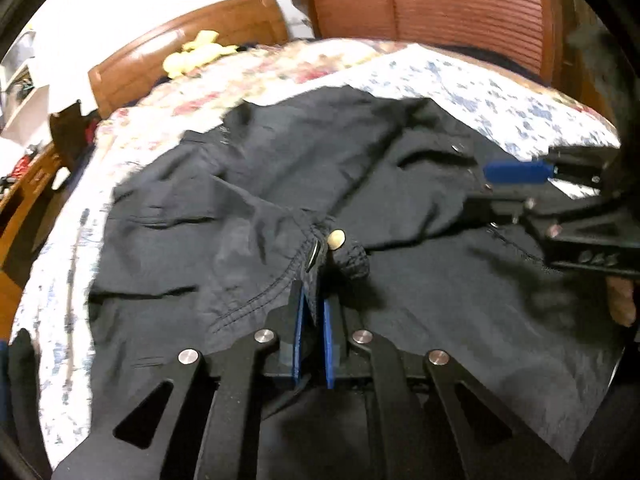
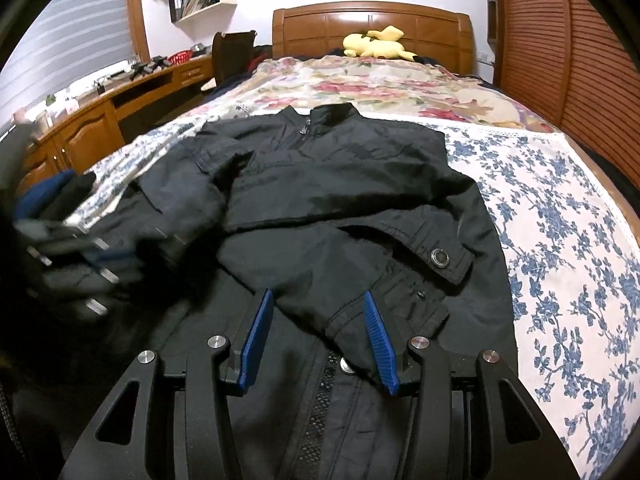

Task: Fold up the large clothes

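A black jacket [image 2: 340, 184] lies spread on the bed, collar toward the headboard, with both sleeves folded across its front. A sleeve cuff with a metal snap [image 2: 439, 257] lies just ahead of my right gripper [image 2: 318, 300], which is open, its blue pads on either side of the sleeve end. My left gripper [image 1: 316, 300] is shut on a fold of the jacket's [image 1: 248, 184] fabric near a seam and a pale toggle [image 1: 336, 239]. The right gripper also shows in the left wrist view [image 1: 516, 176]. The left gripper appears blurred at the left of the right wrist view [image 2: 80, 252].
The bed has a blue-flowered white sheet [image 2: 560, 216] and a red-flowered quilt [image 2: 360, 84] beyond it. A yellow plush toy [image 2: 378, 42] lies by the wooden headboard [image 2: 372, 20]. A wooden desk [image 2: 100, 112] runs along the left. A slatted wooden wardrobe [image 2: 560, 52] stands at the right.
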A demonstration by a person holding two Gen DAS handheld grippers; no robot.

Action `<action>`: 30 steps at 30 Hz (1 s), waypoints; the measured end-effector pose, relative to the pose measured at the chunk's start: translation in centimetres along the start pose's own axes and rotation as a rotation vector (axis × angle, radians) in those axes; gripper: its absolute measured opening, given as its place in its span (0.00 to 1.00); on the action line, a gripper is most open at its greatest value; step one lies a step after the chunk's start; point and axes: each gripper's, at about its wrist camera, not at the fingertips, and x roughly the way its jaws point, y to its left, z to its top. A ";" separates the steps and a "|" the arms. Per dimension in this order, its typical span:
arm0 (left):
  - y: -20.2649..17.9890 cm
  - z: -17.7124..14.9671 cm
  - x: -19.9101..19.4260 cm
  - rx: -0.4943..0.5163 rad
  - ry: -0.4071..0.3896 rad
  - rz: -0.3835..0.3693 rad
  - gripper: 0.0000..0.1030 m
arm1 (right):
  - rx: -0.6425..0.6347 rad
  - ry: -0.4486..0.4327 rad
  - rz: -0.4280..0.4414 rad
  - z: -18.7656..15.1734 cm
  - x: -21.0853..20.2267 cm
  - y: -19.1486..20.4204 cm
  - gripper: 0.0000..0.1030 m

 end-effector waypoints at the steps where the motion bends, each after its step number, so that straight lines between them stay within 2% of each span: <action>1: 0.7 -0.1 -0.5 -0.014 -0.008 0.012 0.08 | -0.003 0.007 -0.007 0.0 0.3 0.1 0.47; 8: 6.8 -1.3 -3.3 -0.129 -0.042 0.070 0.08 | 0.030 0.044 -0.041 0.0 1.4 -0.1 0.47; 16: 10.2 -2.9 -6.3 -0.275 -0.056 0.001 0.08 | 0.011 -0.022 -0.018 -0.7 -5.5 1.0 0.47; 22: 10.5 -4.4 -7.8 -0.291 -0.049 0.010 0.08 | -0.036 -0.071 -0.025 -1.4 -10.6 1.4 0.47; 25: 10.9 -5.6 -8.1 -0.301 -0.055 0.017 0.12 | -0.061 -0.065 -0.033 -2.2 -11.4 1.4 0.47; 26: 11.0 -5.8 -8.2 -0.305 -0.056 0.024 0.16 | -0.062 -0.057 -0.033 -2.4 -11.4 1.3 0.47; 28: 11.3 -6.7 -8.7 -0.318 -0.069 0.021 0.41 | -0.071 -0.051 -0.037 -2.9 -11.6 1.1 0.47; 30: 11.6 -7.5 -9.4 -0.329 -0.096 0.021 0.57 | -0.076 -0.046 -0.039 -3.4 -11.7 1.0 0.47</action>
